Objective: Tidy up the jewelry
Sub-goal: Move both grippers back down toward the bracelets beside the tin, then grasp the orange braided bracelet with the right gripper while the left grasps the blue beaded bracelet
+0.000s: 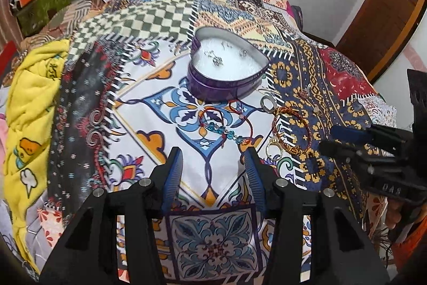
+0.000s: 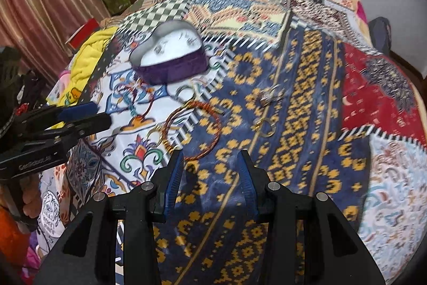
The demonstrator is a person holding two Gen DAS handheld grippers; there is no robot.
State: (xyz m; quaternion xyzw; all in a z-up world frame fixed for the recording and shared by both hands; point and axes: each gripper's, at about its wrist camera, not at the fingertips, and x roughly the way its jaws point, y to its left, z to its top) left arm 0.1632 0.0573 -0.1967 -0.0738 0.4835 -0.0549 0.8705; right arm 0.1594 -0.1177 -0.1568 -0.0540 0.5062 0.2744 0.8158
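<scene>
Heart-shaped purple tin, lid off, white padded lining with a few small silver pieces inside; sits on patchwork cloth, with blue-bead bracelet, red-gold twisted bangle, silver ring and gold rings loose on fabric just in front. Left gripper and right gripper both above cloth, jaws spread wide, nothing held.

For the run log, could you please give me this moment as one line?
left hand-held gripper open, empty | right hand-held gripper open, empty | heart tin open | bracelets on bedspread
</scene>
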